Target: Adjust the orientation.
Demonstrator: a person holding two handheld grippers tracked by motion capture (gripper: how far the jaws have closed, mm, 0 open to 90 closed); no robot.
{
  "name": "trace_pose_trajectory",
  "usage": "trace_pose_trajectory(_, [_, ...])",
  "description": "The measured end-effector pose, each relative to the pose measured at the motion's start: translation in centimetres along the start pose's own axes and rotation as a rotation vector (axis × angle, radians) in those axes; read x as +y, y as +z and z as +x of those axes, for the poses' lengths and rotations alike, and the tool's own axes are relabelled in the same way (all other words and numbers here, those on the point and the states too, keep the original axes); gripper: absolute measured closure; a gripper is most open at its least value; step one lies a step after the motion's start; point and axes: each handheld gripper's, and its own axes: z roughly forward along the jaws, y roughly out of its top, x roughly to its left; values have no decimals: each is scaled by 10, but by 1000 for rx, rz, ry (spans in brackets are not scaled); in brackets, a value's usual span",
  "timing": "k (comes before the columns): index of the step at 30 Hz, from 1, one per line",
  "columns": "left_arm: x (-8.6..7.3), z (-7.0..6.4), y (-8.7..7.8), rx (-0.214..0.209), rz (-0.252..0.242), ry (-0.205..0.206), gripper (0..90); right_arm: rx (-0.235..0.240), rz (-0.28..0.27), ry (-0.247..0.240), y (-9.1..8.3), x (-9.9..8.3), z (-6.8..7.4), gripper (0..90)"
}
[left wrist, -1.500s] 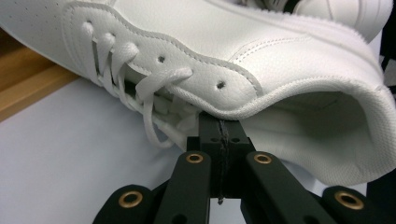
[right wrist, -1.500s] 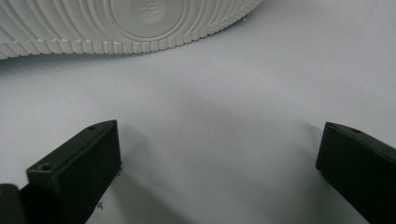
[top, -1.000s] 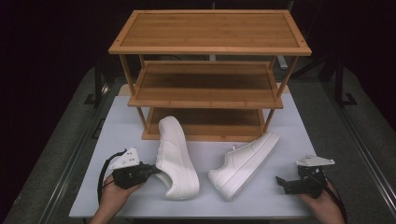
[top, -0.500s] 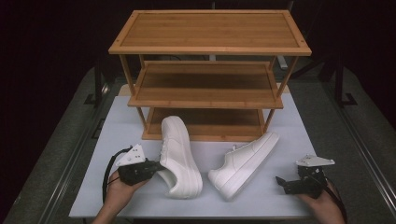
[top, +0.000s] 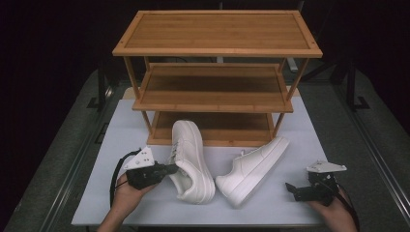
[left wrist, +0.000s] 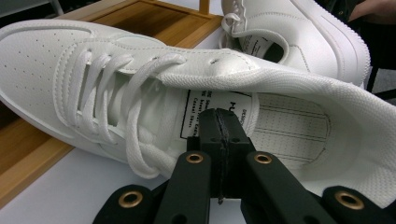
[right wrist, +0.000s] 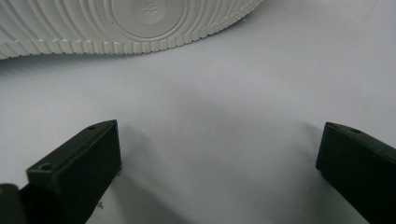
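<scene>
Two white shoes lie on my table in the high view. The left shoe (top: 192, 162) is tipped up on its side, with its toe near the bottom shelf of the wooden rack (top: 217, 77). My left gripper (top: 170, 169) is right at the edge of that shoe, by the opening where a foot goes in. My left hand (top: 126, 193) holds it from below. The right shoe (top: 252, 163) lies on its side too, with its toe pointing up to the rack's right leg. My right gripper (top: 290, 187) sits low on the white mat (top: 121, 125), a little way off from the right shoe and not touching it. My right hand (top: 333, 210) is behind it.

In the left gripper view, my left gripper (left wrist: 219, 140) has its two black jaws pressed tight together. They pinch the side edge of the left shoe (left wrist: 140, 84), right by the tongue with the printed label. I can see the laces (left wrist: 116, 102) and the pale insole inside. The other shoe (left wrist: 299, 32) is behind it, at the top. A strip of the wooden rack (left wrist: 154, 18) shows past the toe.

In the right gripper view, my right gripper (right wrist: 219, 154) has its jaws spread wide apart. Nothing is between them, just the white mat (right wrist: 224, 93). The ridged grey sole of the right shoe (right wrist: 126, 23) runs along the top, apart from my jaws.
</scene>
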Motion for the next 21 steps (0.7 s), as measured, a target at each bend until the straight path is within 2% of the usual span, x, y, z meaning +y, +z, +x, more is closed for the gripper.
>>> trace_pose_trajectory(8, [11, 0, 6, -1, -1, 37, 900, 0, 0, 0, 0, 0, 0, 0])
trace_pose_trajectory(13, [19, 2, 13, 24, 13, 61, 900, 0, -1, 0, 0, 0, 0, 0])
trace_pose_trajectory(18, [22, 8, 17, 43, 14, 58, 900, 0, -1, -1, 0, 0, 0, 0])
trace_pose_trajectory(21, [24, 12, 16, 44, 2, 42, 900, 0, -1, 0, 0, 0, 0, 0])
